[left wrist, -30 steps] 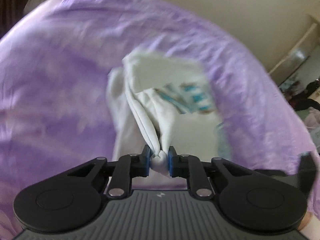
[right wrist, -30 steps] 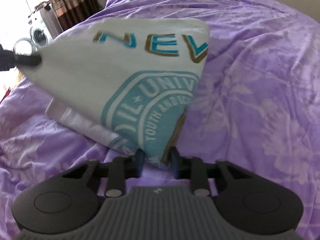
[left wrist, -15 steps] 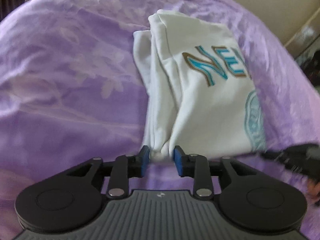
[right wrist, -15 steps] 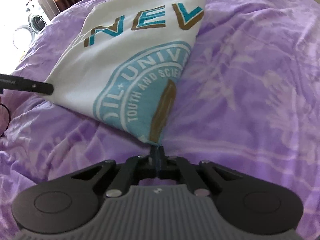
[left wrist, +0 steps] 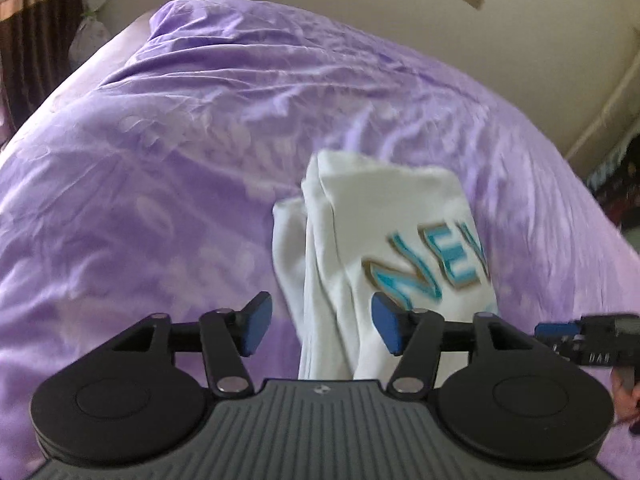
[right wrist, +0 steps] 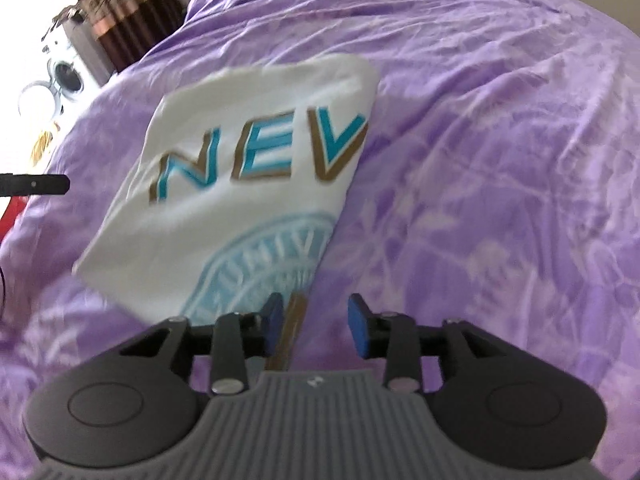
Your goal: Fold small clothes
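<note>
Folded white T-shirt [right wrist: 240,208] lies on the purple bedspread [right wrist: 500,160]. I am opening left claw [left wrist: 320,326] and right claw [right wrist: 314,330], gripping nothing. Soft, light, limp; pinch stacked edges.

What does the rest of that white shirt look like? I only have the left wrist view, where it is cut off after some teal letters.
Observer: In the right wrist view the folded white shirt shows its whole top face, flat on the purple bedspread, with a round teal seal printed under the letters.
Operator: Is the right gripper holding it?
Observer: No. The right gripper is opening, and its blue fingers stand clear of the shirt's near corner, which lies between them.
Operator: Anything beyond the bed on that side?
Observer: Yes, a white washing machine stands beside a striped brown curtain at the upper left of that view.
</note>
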A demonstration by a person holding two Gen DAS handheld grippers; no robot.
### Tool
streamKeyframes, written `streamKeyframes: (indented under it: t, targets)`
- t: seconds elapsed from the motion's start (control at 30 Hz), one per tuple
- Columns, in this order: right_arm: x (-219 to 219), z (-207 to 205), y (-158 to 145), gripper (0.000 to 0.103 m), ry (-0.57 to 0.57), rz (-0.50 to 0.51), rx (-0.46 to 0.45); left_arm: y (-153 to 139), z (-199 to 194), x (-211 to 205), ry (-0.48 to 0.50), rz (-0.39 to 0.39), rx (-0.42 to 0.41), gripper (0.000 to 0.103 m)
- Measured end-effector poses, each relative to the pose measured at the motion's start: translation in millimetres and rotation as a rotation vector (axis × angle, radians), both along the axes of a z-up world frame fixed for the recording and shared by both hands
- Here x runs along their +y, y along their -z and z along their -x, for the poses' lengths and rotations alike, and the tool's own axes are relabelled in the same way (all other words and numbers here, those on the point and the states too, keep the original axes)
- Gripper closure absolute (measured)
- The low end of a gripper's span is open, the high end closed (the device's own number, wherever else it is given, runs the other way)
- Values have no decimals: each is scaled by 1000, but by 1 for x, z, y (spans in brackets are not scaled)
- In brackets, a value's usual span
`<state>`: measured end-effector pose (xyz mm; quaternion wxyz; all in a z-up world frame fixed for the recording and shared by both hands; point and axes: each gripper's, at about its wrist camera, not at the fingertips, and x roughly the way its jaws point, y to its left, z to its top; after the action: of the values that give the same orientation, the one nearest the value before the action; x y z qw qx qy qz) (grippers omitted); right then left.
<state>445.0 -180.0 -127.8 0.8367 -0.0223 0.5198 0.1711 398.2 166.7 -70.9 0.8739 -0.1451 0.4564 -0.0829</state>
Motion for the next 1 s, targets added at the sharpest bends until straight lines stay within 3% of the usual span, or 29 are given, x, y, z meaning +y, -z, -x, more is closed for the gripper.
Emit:
streamKeyframes:
  t: [0.17,0.27,0.43,0.67,0.77,1.0]
  targets:
    - [12,-47,2,48,35,-12,-2,24,-38,-2,-78,83,14,19]
    - [14,-77,7,42,82,-53,20,43,-59,-3,-111,68,37,15]
    - [20,-118,27,41,140,-54,50,76,-81,3,-154,108,94,15]
    - [31,-158,55,41,123,-70,102,92,-100,-1,-92,101,88,11]
    - [38,-169,66,40,101,-54,124,98,-106,-4,-72,87,104,19]
    - [39,-189,86,42,75,-68,179,102,-112,-14,-39,80,118,56]
